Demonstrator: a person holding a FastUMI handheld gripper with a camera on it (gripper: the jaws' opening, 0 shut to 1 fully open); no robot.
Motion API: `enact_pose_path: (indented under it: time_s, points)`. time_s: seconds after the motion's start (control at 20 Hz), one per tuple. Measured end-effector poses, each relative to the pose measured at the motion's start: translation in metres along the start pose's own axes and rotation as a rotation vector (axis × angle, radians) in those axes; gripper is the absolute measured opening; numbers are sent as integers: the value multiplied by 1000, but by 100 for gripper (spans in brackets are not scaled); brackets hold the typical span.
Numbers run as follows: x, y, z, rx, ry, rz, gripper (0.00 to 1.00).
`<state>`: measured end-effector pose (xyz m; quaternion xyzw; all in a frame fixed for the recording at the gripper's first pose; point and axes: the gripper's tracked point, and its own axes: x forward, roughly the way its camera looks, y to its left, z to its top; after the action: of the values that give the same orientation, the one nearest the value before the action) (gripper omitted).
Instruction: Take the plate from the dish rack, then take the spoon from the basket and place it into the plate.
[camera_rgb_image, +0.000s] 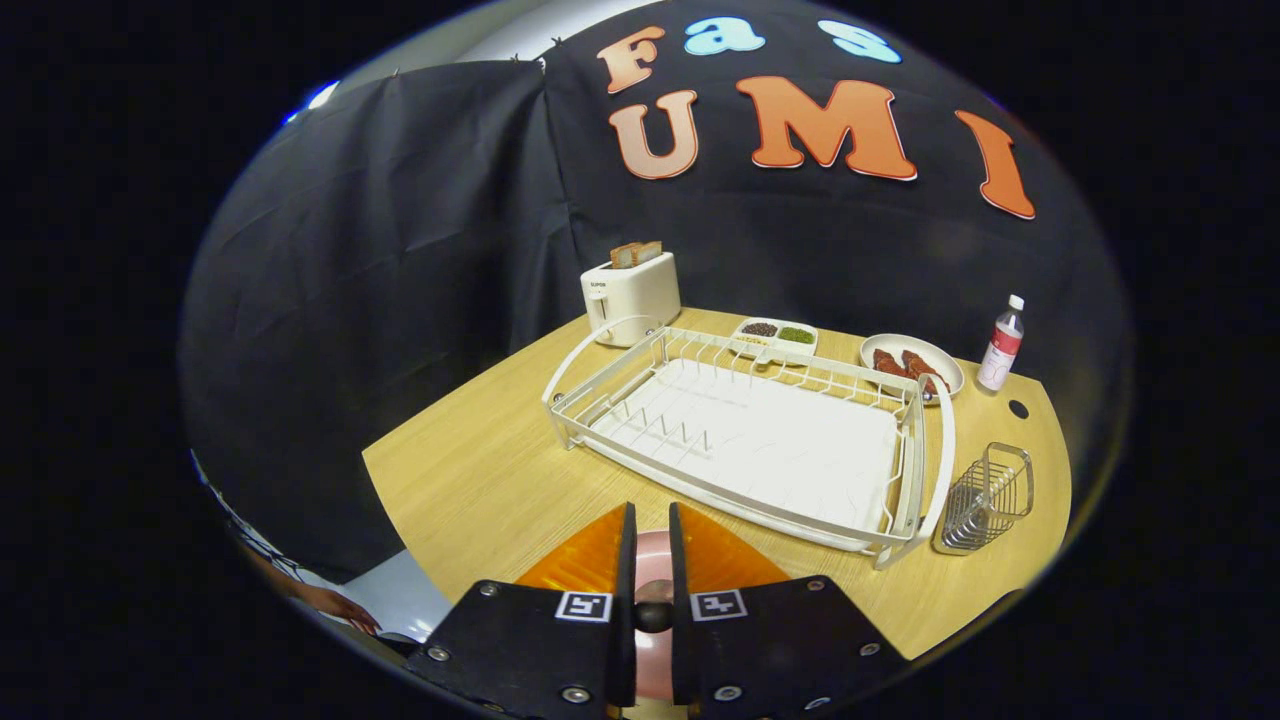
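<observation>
Two black fingers of the gripper (651, 530) stand close together with only a narrow gap, and a pink spoon (652, 570) sits in that gap, pressed from both sides. Under the fingers lies an orange plate (580, 562), resting on the wooden table (470, 480), so the spoon hangs just over the plate. Beyond the fingers is the white dish rack (750, 440), with no dishes in it. Just beside its right end stands a wire basket (985, 498). Behind the rack sit a white toaster (632, 296) with bread slices in its slots, a divided dish (775, 338) with dark and green contents, a white plate with reddish food (912, 366), and a small bottle (1002, 345). A person's hand (325, 603) shows low beside the table edge.
</observation>
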<state>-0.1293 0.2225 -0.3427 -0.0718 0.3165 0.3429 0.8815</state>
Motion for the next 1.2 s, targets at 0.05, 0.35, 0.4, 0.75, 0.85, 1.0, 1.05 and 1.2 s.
enact_pose_path:
  time_s: [0.05,0.35,0.4,0.75,0.85,1.0,1.05,1.2]
  points:
    - [1,1,-5,-14,15,9,15]
    - [11,-19,-30,-7,65,-3,21]
    - [12,-23,-36,-3,84,-9,22]
    - [3,-40,-34,23,82,-44,33]
    - [-11,-49,-23,30,62,-70,43]
    - [-31,-64,5,32,1,-114,60]
    - [-37,-70,16,31,-24,-132,64]
    - [-62,-87,54,42,-116,-183,76]
